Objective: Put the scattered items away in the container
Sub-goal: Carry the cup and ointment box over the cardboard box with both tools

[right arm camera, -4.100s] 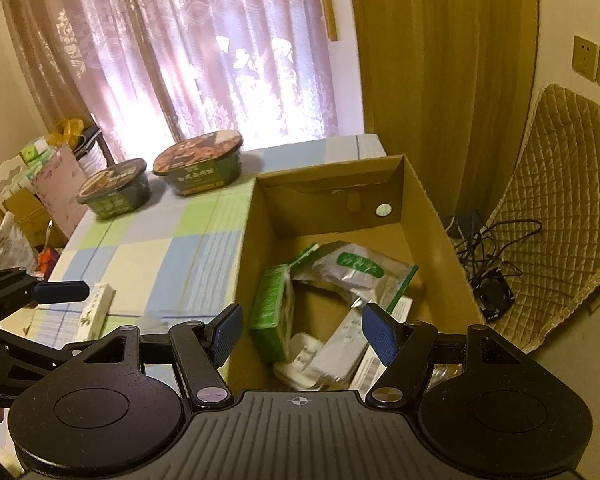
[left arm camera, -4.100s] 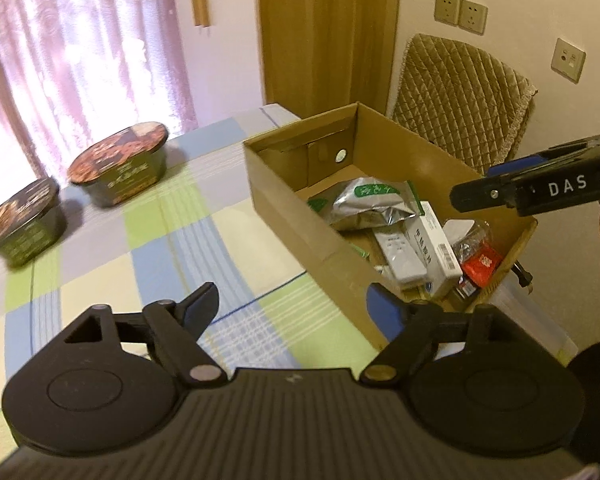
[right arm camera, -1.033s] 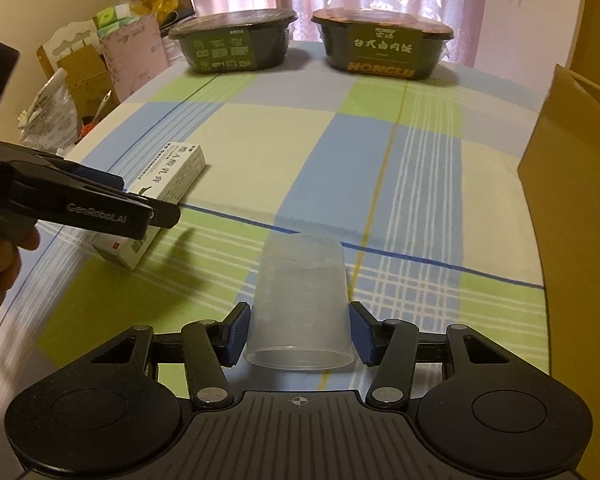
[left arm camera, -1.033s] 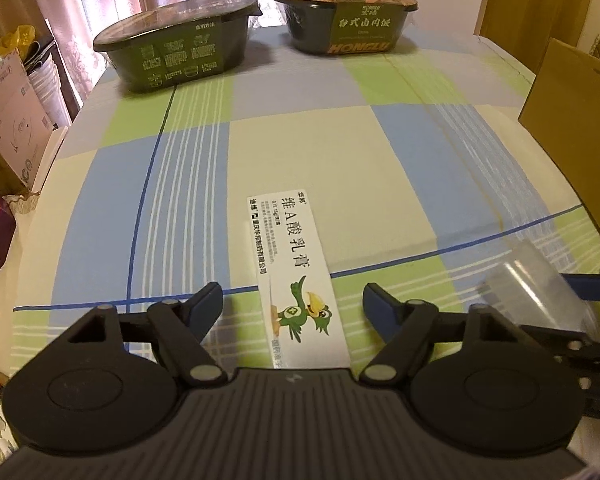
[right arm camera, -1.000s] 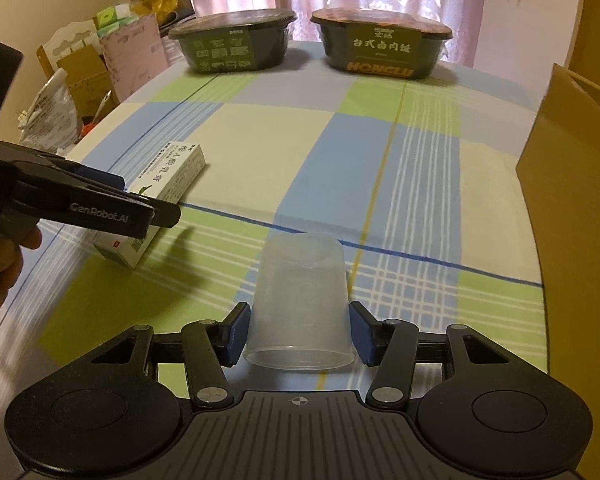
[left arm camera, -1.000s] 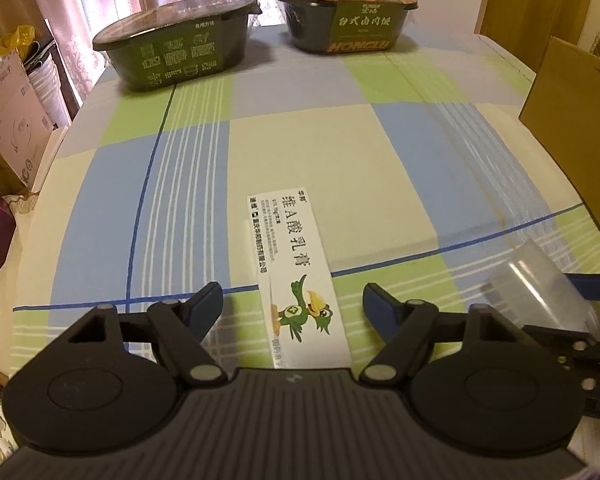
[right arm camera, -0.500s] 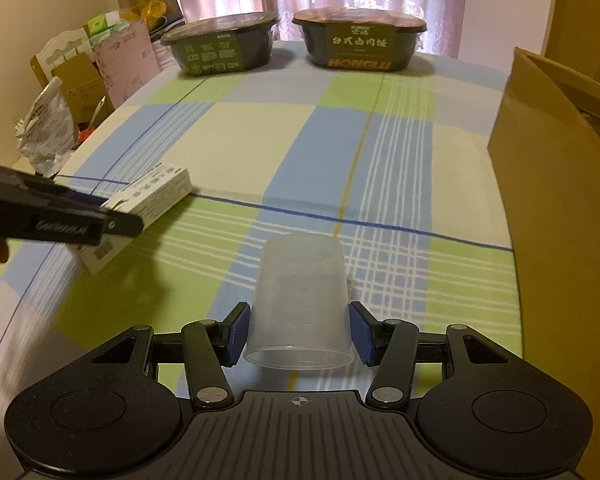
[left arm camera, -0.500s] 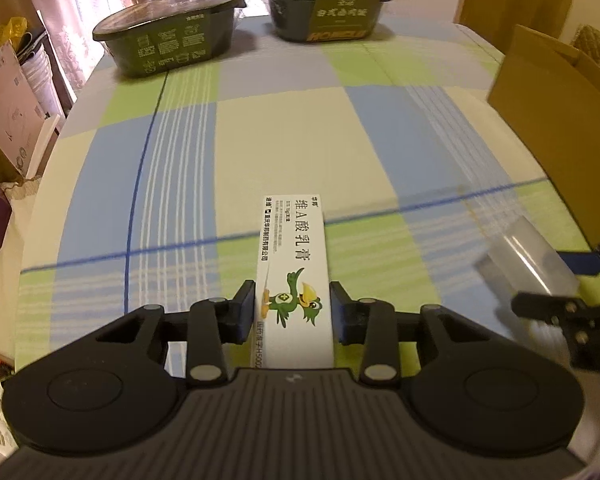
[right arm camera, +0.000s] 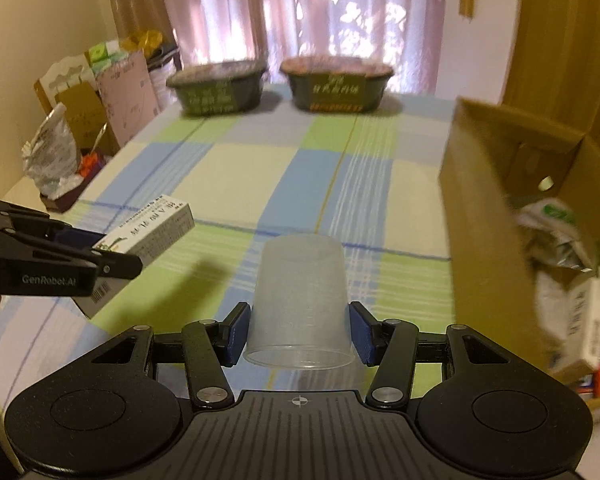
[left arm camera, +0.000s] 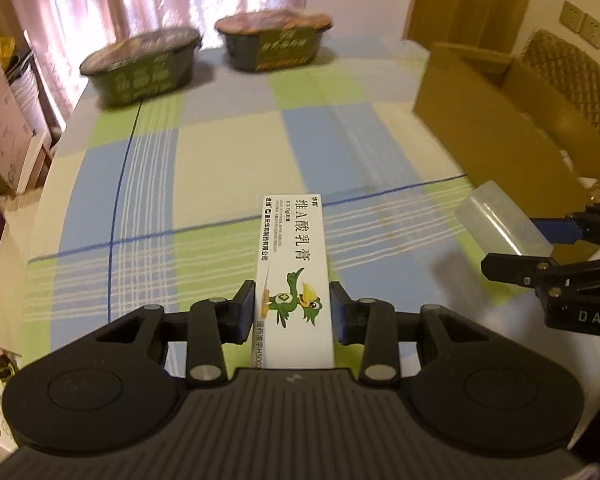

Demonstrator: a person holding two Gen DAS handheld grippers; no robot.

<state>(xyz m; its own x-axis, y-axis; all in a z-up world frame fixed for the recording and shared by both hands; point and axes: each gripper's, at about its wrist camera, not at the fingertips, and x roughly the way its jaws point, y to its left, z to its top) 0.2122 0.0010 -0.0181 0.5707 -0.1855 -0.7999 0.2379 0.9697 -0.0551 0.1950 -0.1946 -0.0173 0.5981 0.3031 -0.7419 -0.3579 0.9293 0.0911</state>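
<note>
Left wrist view: the left tool (left arm camera: 292, 312) is clamped on the near end of the white carton (left arm camera: 294, 276), raised above the bench (left arm camera: 228, 160), likely for carrying to the cardboard box (left arm camera: 500, 120)

Right wrist view: the right tool (right arm camera: 298, 332) grips the clear cup (right arm camera: 300, 300) by its sides near the rim, with the box just to the right

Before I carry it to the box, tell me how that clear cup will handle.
The clear plastic cup looks thin-walled, so probably light and apt to flex under a hard squeeze. Its smooth tapered sides may slip between the right gripper jaws. Set down sideways, it would likely roll.
</note>
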